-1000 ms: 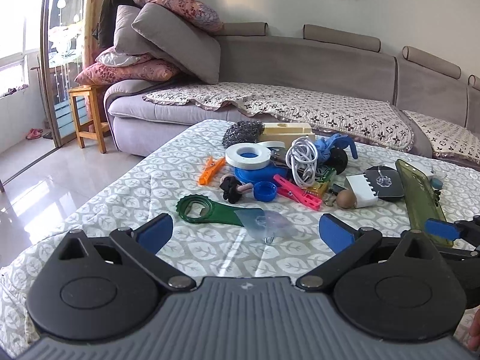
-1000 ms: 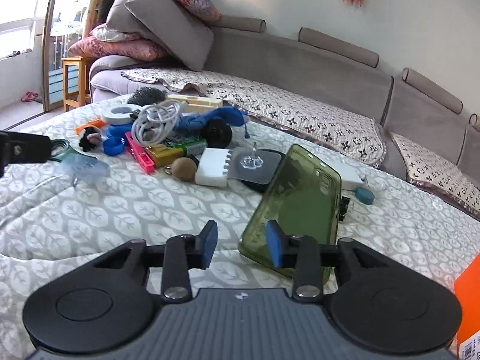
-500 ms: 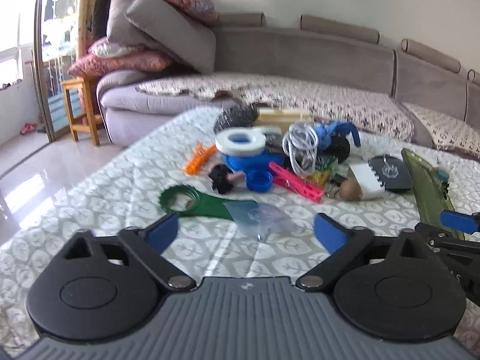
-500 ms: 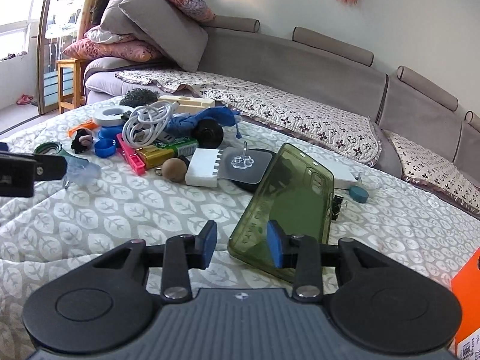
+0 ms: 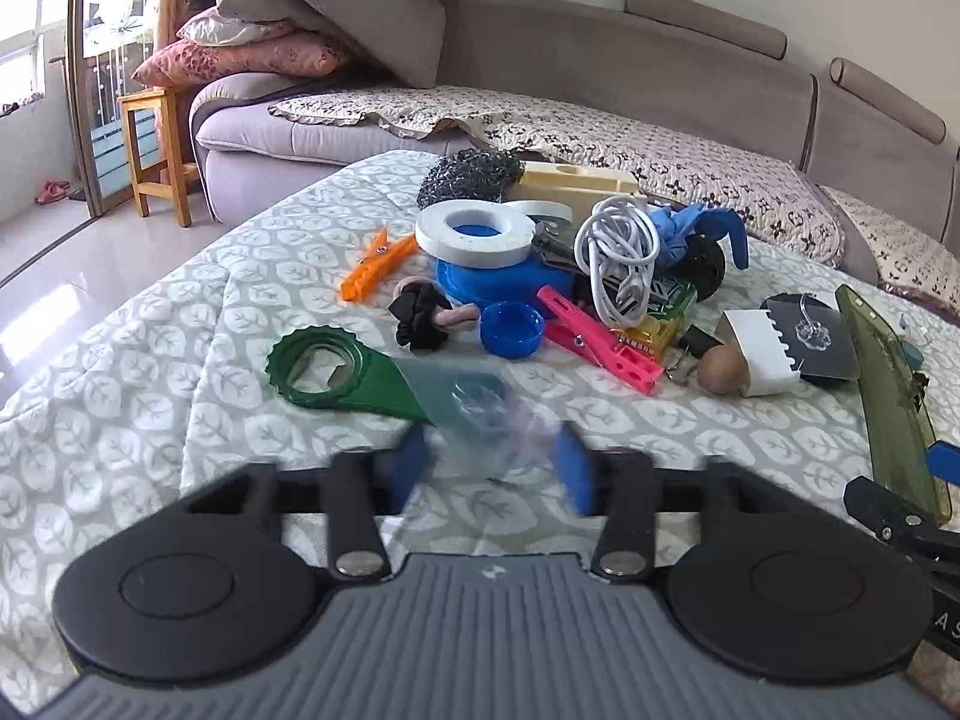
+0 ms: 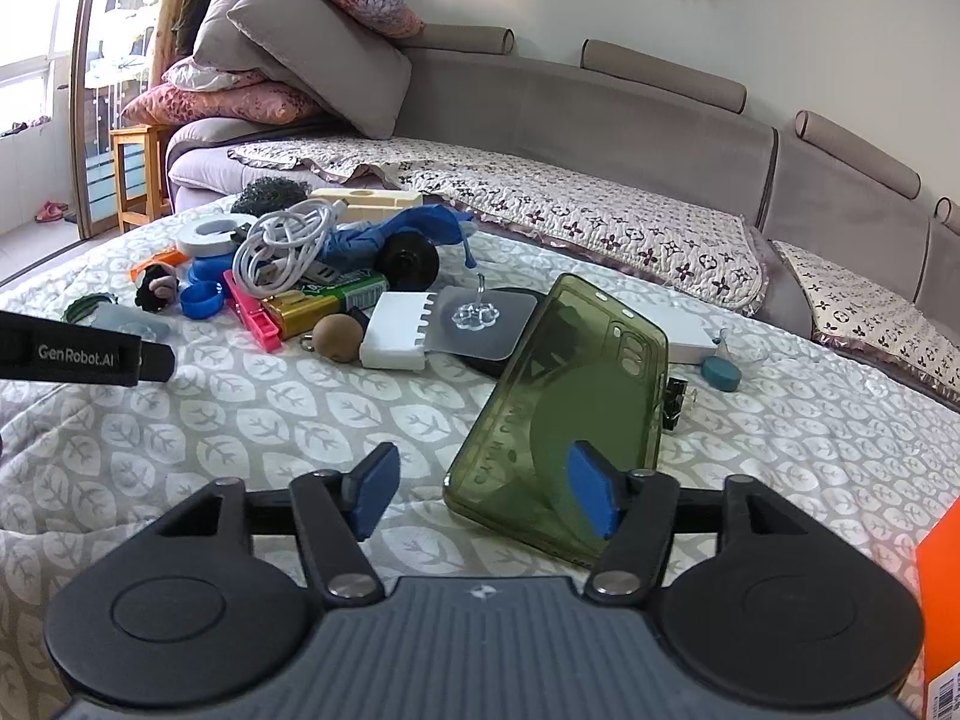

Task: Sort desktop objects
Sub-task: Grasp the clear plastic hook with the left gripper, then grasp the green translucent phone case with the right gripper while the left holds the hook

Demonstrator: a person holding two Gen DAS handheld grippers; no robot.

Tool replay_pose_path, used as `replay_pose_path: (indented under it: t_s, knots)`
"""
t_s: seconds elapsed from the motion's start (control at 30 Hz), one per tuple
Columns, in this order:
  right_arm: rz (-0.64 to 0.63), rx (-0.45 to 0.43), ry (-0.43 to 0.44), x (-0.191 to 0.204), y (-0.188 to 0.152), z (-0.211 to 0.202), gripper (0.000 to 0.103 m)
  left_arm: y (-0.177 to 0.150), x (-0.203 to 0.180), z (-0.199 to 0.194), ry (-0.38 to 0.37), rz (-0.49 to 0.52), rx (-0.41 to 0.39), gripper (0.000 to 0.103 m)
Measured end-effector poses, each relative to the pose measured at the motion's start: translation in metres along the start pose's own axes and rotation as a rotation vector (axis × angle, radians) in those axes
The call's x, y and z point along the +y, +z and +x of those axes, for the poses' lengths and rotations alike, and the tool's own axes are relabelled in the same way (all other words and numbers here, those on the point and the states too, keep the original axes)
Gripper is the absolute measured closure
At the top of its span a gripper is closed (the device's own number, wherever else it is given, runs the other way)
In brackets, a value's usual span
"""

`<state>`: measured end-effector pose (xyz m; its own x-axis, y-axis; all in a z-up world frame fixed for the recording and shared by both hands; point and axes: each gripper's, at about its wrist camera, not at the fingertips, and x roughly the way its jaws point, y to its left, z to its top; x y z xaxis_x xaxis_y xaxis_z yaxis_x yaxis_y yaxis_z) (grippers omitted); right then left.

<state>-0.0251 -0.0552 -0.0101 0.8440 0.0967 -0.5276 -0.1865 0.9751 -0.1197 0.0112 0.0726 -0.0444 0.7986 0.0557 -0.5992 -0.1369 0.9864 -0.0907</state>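
Note:
A pile of small objects lies on the leaf-patterned cloth: a green bottle opener (image 5: 336,369), a clear plastic piece (image 5: 474,405) on its handle, a blue cap (image 5: 512,330), a pink clothespin (image 5: 600,339), a white cable (image 5: 618,255), white tape (image 5: 474,228). My left gripper (image 5: 489,468) is open, its blurred pads on either side of the clear piece. A green phone case (image 6: 570,414) lies tilted in the right wrist view. My right gripper (image 6: 486,498) is open, its right pad over the case's near end.
A grey sofa (image 6: 600,120) with cushions stands behind the table. A wooden stool (image 5: 156,144) is at the far left. An orange box (image 6: 939,606) sits at the right edge. A white comb-like piece (image 6: 399,339), a brown ball (image 6: 338,337) and batteries (image 6: 324,303) lie mid-pile.
My left gripper moved forward and its jaws narrowed around the clear plastic piece. My right gripper's jaws opened wider over the near end of the phone case.

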Motion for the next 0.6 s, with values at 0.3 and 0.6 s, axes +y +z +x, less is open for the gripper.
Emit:
replay_pose_path:
  t_s: [0.3, 0.6]
  knots:
    - [-0.029, 0.037, 0.001, -0.004, 0.001, 0.007, 0.077, -0.003, -0.006, -0.01, -0.015, 0.032, -0.02, 0.087]
    - [-0.032, 0.022, 0.013, -0.006, 0.001, 0.003, 0.098, 0.001, -0.007, -0.007, -0.013, 0.025, -0.02, 0.087]
